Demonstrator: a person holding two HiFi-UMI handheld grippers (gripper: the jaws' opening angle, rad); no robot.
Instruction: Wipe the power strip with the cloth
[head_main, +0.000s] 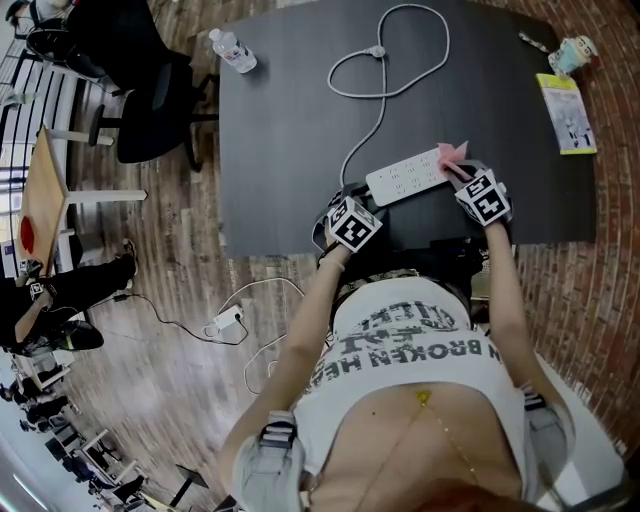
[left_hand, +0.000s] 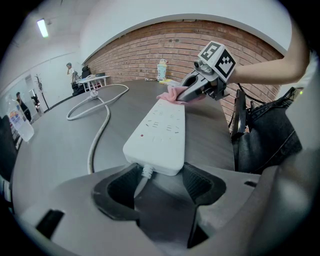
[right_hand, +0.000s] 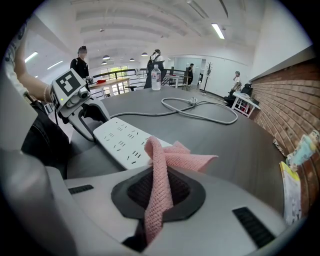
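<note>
head view: a white power strip (head_main: 405, 177) lies on the near part of a dark table (head_main: 290, 130). the left gripper (head_main: 362, 203) sits at the strip's cable end and the right gripper (head_main: 462, 175) at its other end, with one pink cloth (head_main: 452, 154) bunched on that far end. one white cable (head_main: 388, 62) loops away from the strip across the table. well beyond the strip are one water bottle (head_main: 232, 50), one yellow booklet (head_main: 567, 112) and one small cup (head_main: 573, 52). an office chair (head_main: 150, 100) stands on the floor beside the table.

left gripper view: the left gripper (left_hand: 155, 182) has its jaws wide apart. the cable end of the power strip (left_hand: 160, 132) sits right between their tips, and i cannot tell whether they press on it. the cable (left_hand: 97, 135) runs off to the strip's left. at the strip's far end the right gripper (left_hand: 200, 90) holds the cloth (left_hand: 172, 94) down on it. nothing stands between the two grippers except the strip.

right gripper view: the right gripper (right_hand: 160, 192) is clamped on the cloth (right_hand: 172, 157), which sticks up from the jaws and folds over onto the strip's near end. the power strip (right_hand: 122, 142) stretches away to the left gripper (right_hand: 90, 125). beyond the strip lie the cable (right_hand: 200, 111) and the bottle (right_hand: 156, 79).
</note>
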